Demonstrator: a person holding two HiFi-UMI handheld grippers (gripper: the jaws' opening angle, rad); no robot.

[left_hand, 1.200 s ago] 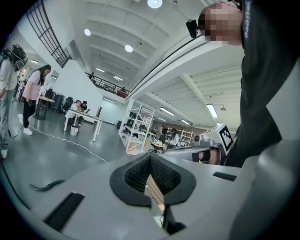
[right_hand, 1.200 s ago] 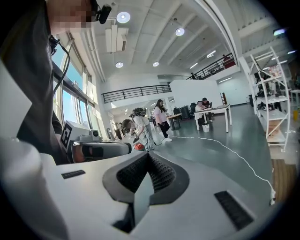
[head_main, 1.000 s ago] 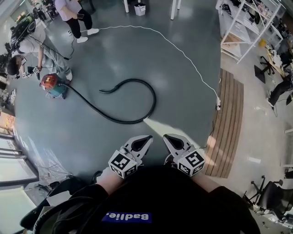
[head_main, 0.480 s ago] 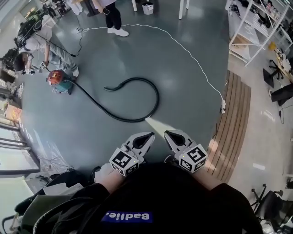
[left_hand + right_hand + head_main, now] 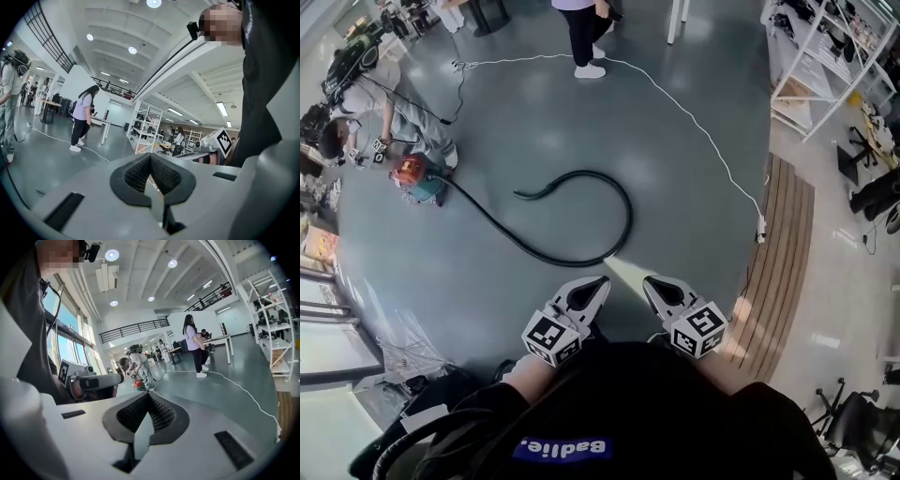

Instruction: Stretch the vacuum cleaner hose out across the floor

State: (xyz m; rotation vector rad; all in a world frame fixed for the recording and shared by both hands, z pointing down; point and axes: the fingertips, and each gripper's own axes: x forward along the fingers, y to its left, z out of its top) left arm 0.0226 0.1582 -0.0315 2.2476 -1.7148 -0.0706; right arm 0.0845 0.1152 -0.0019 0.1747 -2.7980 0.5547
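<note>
The black vacuum hose (image 5: 581,258) lies on the grey floor in a wide hook. It runs from the small red and teal vacuum cleaner (image 5: 411,176) at the left, loops round and ends at a free tip (image 5: 521,195). My left gripper (image 5: 598,281) and right gripper (image 5: 651,282) are held side by side close to my body, short of the hose's near bend. Both are shut and hold nothing. In the left gripper view the left gripper (image 5: 150,157) has its jaws pressed together. The right gripper (image 5: 149,397) looks the same, and the vacuum cleaner (image 5: 137,384) shows beyond it.
A person (image 5: 389,108) bends over the vacuum cleaner. Another person (image 5: 586,28) walks at the far side. A white cable (image 5: 675,105) runs across the floor to a power strip (image 5: 759,227). A strip of wooden slats (image 5: 776,267) and shelving (image 5: 820,56) stand at the right.
The walking person has moved to the right along the far side. The view has shifted a little. Both grippers stay shut in the same place and the hose has not moved.
</note>
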